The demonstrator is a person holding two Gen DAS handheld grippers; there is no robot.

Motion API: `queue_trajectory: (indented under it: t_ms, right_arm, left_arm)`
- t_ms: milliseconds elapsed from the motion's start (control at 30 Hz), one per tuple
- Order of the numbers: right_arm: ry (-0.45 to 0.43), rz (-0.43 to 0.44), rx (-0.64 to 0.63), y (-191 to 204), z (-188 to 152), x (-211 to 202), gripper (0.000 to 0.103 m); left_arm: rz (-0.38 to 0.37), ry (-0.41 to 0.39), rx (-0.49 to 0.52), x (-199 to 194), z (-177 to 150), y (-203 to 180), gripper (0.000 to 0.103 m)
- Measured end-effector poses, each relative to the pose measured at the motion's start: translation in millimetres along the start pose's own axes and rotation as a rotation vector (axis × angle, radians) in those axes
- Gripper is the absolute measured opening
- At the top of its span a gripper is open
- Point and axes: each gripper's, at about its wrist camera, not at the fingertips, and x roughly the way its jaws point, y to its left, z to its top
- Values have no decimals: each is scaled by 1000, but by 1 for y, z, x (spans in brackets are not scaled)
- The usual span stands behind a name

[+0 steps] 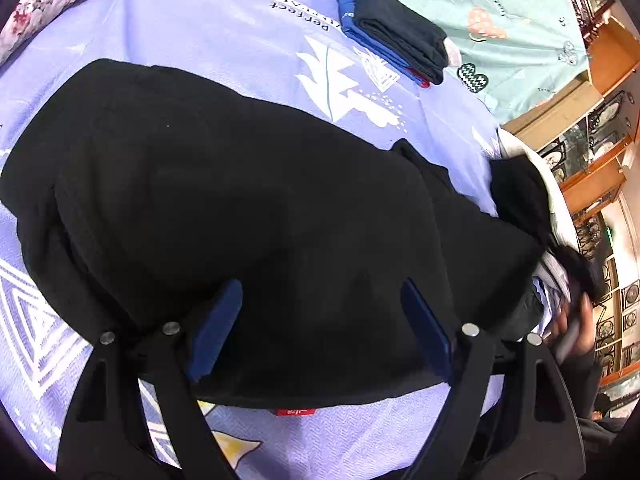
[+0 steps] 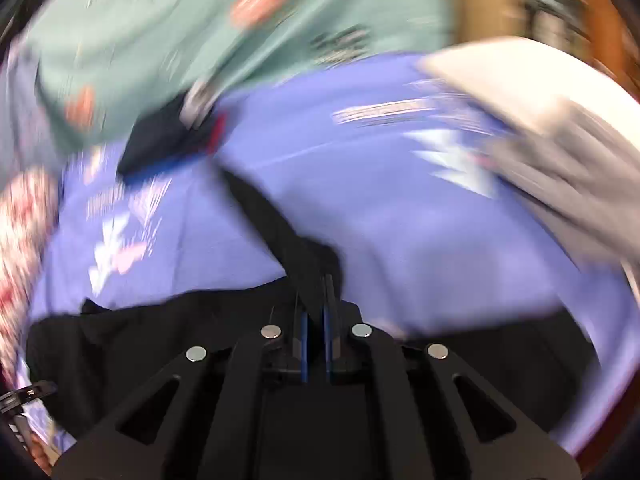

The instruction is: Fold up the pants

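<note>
Pants point(image 1: 248, 216), black, lie spread on the lavender bed sheet point(image 1: 208, 28); left tool point(image 1: 320, 328) hangs released over the near hem, pads straddling the cloth, gripping nothing. Folded dark stack point(image 1: 400, 32) sits well apart beyond; loose dark clothes point(image 1: 520, 192) crowd the right edge. Right view, heavily blurred: right tool point(image 2: 316, 312) clenched on a strip of pants point(image 2: 276, 220), likely a leg being carried over for a fold. Next likely: lay it flat, clear of grey-white cloth point(image 2: 540, 128)
</note>
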Motion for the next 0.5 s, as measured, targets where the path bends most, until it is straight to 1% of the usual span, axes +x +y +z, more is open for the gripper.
queue_trajectory:
  t_ms: [33,67,133,167,200,233,267,300,333,367,400,433,500]
  right_arm:
    - [-29,20,79,-29,-26,-23,6]
    - [-22,37,137,-46,-49,-32,6]
    - [13,59,210,-67,-83,-36,6]
    - [49,56,230,-77,-99,-31,8]
    - [70,47,238,-84,-107,-26,12]
    - [68,55,238,-86,-110,-28,13]
    - [55,33,201,-84,-108,-32,24]
    - [40,-62,112,-73,-104,-38,45]
    - [19,-147,30,-65,-102,-44,55]
    - [-9,-244,-93,-49,-101,-46,63]
    - [-32,-305,-195,-35,-101,-48,63]
    - [-51,-380,-327,-18,-103,-48,63]
    - [-57,-456,-490,-3,-109,-44,63]
  left_arm:
    - [-4,-2,5,0,-1,-2,83]
    - [-5,-3,9,0,-1,-2,83]
    - [6,-1,18,2,-2,-5,84]
    - [11,2,24,2,-1,-6,84]
    - [17,7,29,2,0,-7,85]
    - [22,11,32,3,0,-8,85]
    - [28,13,35,4,0,-9,85]
    - [35,14,36,4,0,-10,85]
    - [39,14,37,3,0,-11,85]
    - [41,12,37,4,0,-12,85]
    - [39,8,33,3,-1,-11,85]
    - [33,3,24,2,-2,-10,85]
    - [25,-5,8,1,-3,-8,85]
